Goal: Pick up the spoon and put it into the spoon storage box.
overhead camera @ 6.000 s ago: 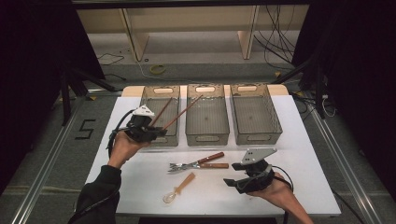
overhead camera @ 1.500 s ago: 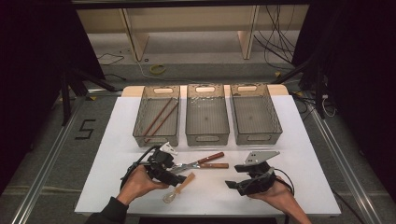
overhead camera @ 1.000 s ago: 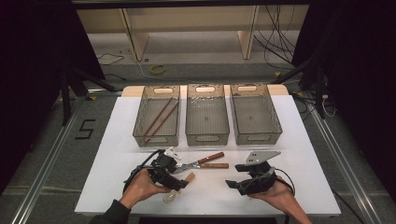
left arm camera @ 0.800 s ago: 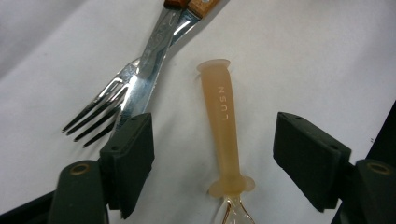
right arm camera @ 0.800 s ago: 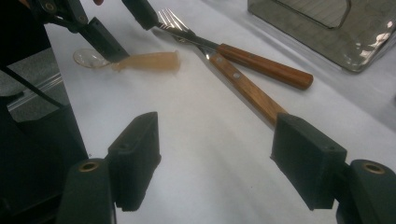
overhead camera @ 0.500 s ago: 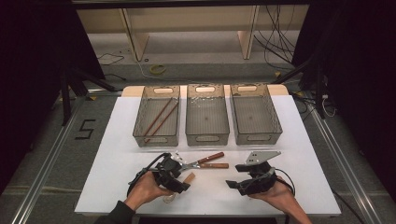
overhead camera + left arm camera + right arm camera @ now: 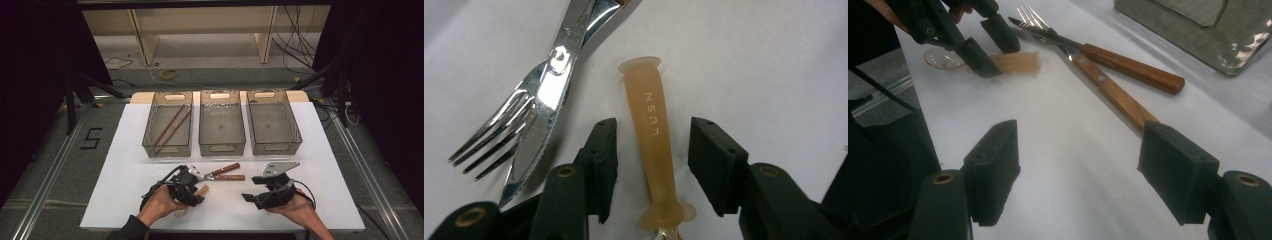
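Note:
A spoon with an amber handle point(image 7: 651, 145) and a clear bowl lies on the white table point(image 7: 130, 200) near its front edge. My left gripper point(image 7: 655, 137) is lowered over it. Its jaws have just been closing, and the handle lies between the pads with a gap on each side. The high view has this gripper point(image 7: 189, 187) covering most of the spoon point(image 7: 202, 190). A fork point(image 7: 499, 140) and a knife point(image 7: 531, 150) lie crossed just beside it. My right gripper point(image 7: 248, 197) rests open on the table, with nothing between its pads.
Three clear bins stand in a row behind: the left bin point(image 7: 167, 148) holds two chopsticks point(image 7: 170, 125); the middle bin point(image 7: 222, 147) and the right bin point(image 7: 275, 146) hold nothing. The fork's and the knife's wooden handles point(image 7: 227, 173) point right, toward the right gripper.
The left gripper came down from the left bin, where the chopsticks now lie, to the spoon. Its jaws have narrowed around the spoon's handle. The right gripper has stayed put.

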Available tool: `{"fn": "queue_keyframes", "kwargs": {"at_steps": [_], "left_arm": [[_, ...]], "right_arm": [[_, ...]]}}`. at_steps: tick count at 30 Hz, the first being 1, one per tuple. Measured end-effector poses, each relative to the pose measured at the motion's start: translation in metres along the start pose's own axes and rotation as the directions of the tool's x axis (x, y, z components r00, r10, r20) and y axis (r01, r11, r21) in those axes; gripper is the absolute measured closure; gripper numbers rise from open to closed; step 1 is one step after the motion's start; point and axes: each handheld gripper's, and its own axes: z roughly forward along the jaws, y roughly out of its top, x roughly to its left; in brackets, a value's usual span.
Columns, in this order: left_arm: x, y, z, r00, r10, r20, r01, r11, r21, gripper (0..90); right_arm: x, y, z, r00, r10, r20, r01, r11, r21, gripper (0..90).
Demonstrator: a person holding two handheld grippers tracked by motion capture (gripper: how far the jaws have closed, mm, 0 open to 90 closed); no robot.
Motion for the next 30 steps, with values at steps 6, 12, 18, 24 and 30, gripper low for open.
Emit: {"fn": "queue_keyframes", "kwargs": {"at_steps": [6, 12, 18, 24, 30], "left_arm": [[0.001, -0.001, 0.000, 0.9992, 0.031, -0.024, -0.031, 0.9995, 0.000, 64.5], [-0.005, -0.001, 0.001, 0.9972, 0.056, -0.049, -0.056, 0.9984, 0.004, 70.0], [-0.004, -0.001, 0.000, 0.9970, 0.068, -0.038, -0.068, 0.9977, -0.001, 74.5], [0.000, -0.002, -0.004, 0.9971, 0.071, -0.029, -0.072, 0.9969, -0.033, 75.2], [0.011, -0.003, -0.013, 0.9990, 0.043, -0.013, -0.044, 0.9963, -0.074, 75.2]], "right_arm": [[0.000, 0.000, -0.001, 1.0000, -0.002, 0.003, 0.002, 1.000, 0.002, 33.0], [0.000, 0.000, -0.001, 1.0000, -0.002, 0.007, 0.002, 1.000, 0.004, 33.2], [0.000, 0.001, -0.002, 0.9999, -0.002, 0.010, 0.002, 1.000, 0.000, 33.4], [0.001, 0.000, -0.001, 1.0000, -0.001, 0.007, 0.001, 1.000, 0.002, 33.4], [0.001, 0.000, 0.000, 1.0000, -0.001, 0.008, 0.001, 1.000, 0.001, 33.4]]}}
